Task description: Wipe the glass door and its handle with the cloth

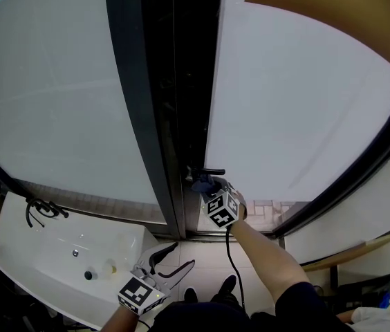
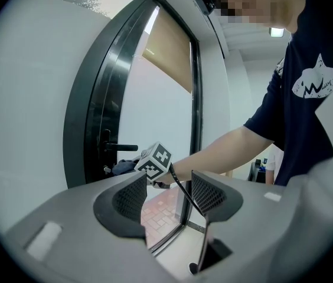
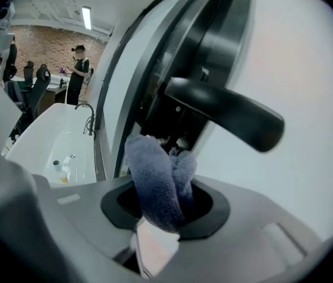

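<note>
Washroom-type corner: white sink [image 1: 50,254] low left, dark-framed glass door [image 1: 299,102] ahead. Right gripper [image 1: 209,189] is up at the door edge, jaws pinching a bunched blue cloth [image 3: 157,181] that sits just below the black lever handle [image 3: 225,114], near it; contact not clear. Left gripper [image 2: 169,196] hangs low with jaws spread and nothing between them. Looks like the handle part is in hand. Can't tell from the panes whether the glass is done, so I'd count it as left.
</note>
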Available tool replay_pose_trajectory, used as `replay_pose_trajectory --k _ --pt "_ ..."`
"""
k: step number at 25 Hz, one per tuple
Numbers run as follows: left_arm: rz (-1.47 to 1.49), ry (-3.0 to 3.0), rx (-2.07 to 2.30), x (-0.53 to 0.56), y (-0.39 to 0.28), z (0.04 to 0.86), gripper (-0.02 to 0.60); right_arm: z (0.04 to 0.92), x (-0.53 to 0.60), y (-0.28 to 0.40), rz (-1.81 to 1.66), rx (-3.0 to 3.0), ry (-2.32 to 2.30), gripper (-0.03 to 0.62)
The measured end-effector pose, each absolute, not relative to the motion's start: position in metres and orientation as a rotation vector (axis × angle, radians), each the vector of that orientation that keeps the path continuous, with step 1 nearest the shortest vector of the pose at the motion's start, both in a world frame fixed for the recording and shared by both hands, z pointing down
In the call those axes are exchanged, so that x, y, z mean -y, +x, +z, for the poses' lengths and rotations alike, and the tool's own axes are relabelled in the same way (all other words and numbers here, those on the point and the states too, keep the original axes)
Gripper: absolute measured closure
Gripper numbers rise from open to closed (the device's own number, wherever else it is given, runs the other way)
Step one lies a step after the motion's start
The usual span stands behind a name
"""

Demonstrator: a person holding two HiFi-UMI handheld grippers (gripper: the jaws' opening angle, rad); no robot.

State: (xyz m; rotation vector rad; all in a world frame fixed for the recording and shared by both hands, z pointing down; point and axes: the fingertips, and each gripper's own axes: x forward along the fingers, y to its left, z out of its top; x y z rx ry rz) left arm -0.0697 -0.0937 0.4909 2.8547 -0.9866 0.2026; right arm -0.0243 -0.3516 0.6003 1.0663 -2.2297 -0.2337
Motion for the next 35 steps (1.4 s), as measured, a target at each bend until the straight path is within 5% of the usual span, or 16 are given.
replay_pose_trajectory --k 5,16,29,35 --pt "0.196 2.852 0.975 0.094 -0.068 0.49 0.347 0.627 0.339 -0.006 -0.052 2.247 1.068 0.465" --pt "0.22 2.812 1.03 0.092 -0.075 0.492 0.347 0.63 0.351 -0.077 0.05 2.381 0.982 0.465" --pt "0.216 2.805 1.025 0.091 -0.077 0.498 0.347 0.596 0.382 0.0 0.147 2.409 1.297 0.468" --pt "0.213 2.823 0.991 0.091 -0.07 0.497 0.347 0.627 0.347 -0.022 0.254 2.422 1.103 0.468"
